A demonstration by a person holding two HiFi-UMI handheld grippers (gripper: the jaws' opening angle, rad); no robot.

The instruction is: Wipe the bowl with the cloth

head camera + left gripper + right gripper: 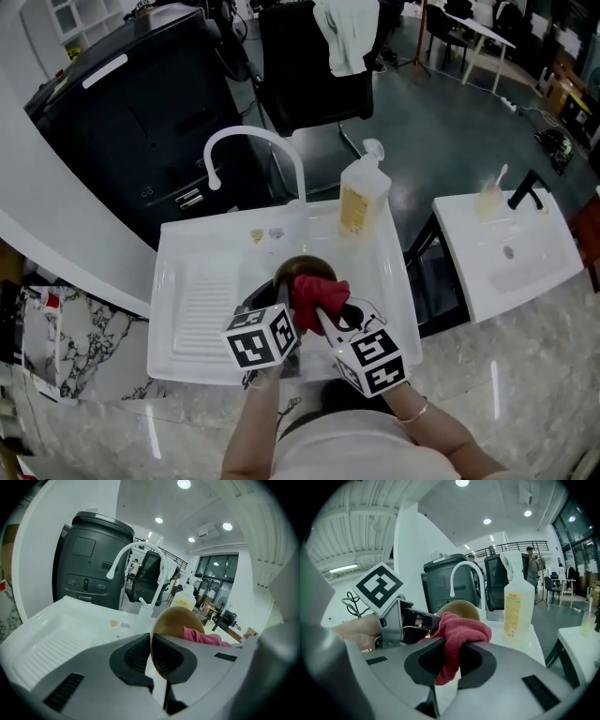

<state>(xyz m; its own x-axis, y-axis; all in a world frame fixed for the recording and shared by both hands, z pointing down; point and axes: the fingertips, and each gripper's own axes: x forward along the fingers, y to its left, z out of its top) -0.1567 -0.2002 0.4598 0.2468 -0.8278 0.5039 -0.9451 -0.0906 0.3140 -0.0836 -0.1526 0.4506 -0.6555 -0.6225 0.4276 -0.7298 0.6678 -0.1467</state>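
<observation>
In the centre of the head view, over the white sink, the round brown bowl is pinched at its thin rim by the left claw. It is judged stiff, light and slippery. The soft red terry cloth, clamped in the right claw, touches the bowl.

Bright, even indoor light from recessed ceiling lights; shadows soft; streaky glare on glossy marble counter; strong fisheye bending and black vignette in both gripper views; left gripper and right gripper near, slightly soft.
</observation>
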